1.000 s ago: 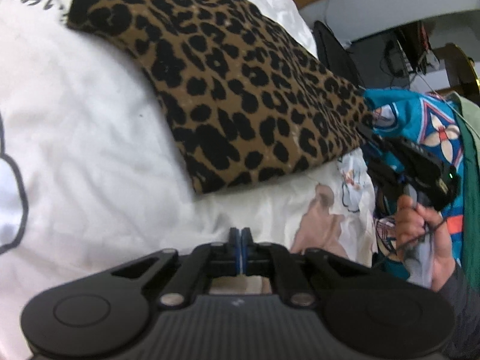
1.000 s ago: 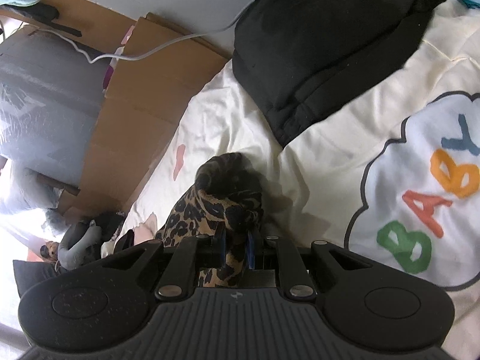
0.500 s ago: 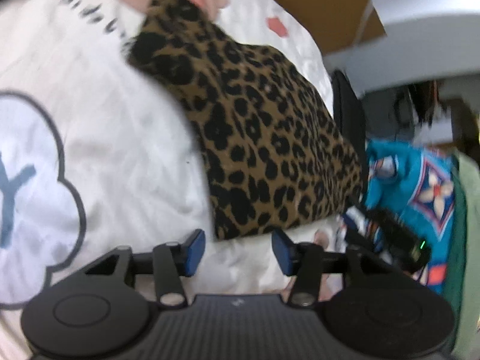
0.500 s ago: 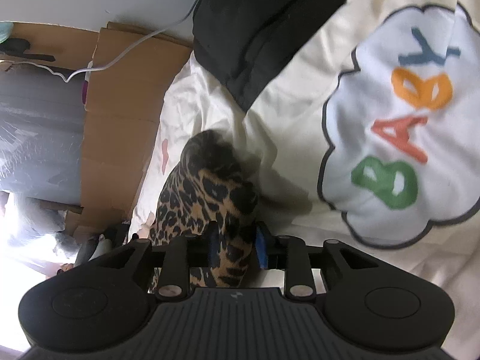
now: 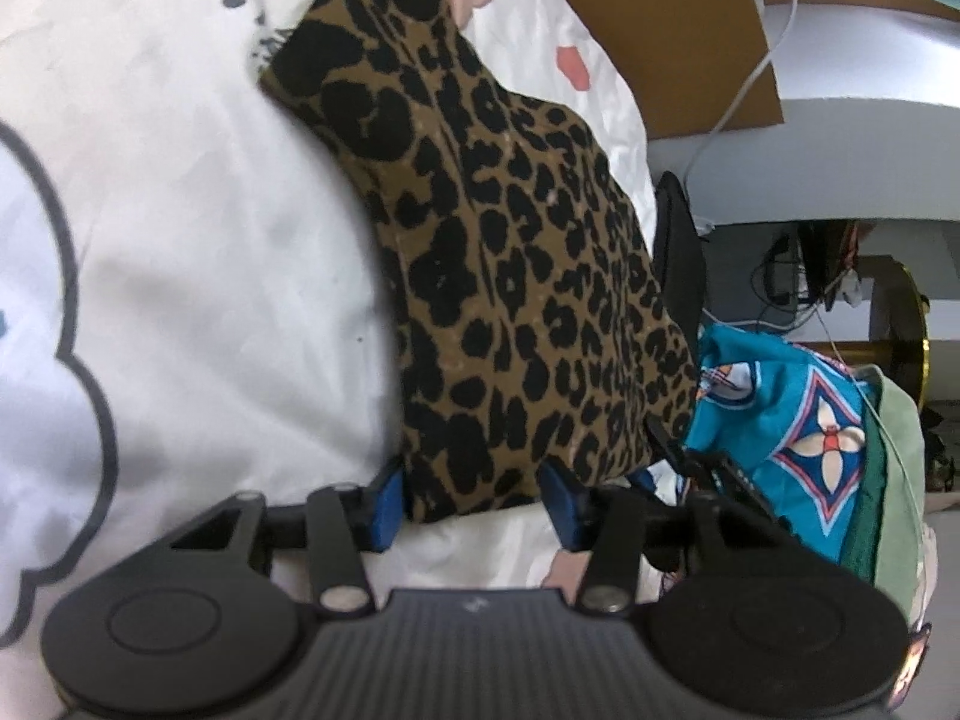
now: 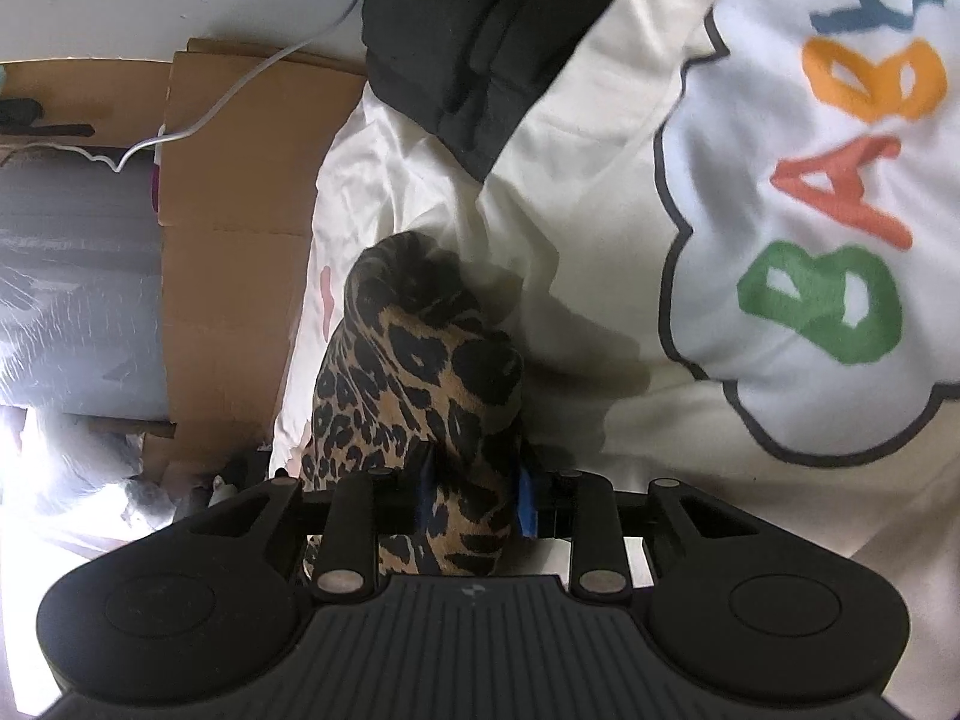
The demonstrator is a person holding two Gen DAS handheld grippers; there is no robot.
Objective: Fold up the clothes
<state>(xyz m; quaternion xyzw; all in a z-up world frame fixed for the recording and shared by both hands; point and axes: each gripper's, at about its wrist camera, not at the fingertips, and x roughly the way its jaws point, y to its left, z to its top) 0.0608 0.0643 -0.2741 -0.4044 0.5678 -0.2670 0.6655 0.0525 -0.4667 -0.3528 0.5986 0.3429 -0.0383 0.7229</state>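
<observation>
Blue pads of my left claw (image 5: 474, 504) are closing around the near corner of the leopard-print garment (image 5: 510, 276), one pad at each side of it. My right claw (image 6: 471, 495) is clamped on a bunched end of the same garment (image 6: 420, 360), which rises ahead of it. Beyond both lies the white bedspread (image 6: 576, 192), with a black garment (image 6: 474, 18) farther off and a teal patterned cloth (image 5: 798, 414) right of my left claw.

Ahead of the matt black plastic left gripper (image 5: 474, 507), with its ribbed housing, lies a soft, matt leopard-print cloth (image 5: 510, 276) on smooth cream bedding (image 5: 198, 228), with dull brown cardboard (image 5: 672, 30) beyond.
</observation>
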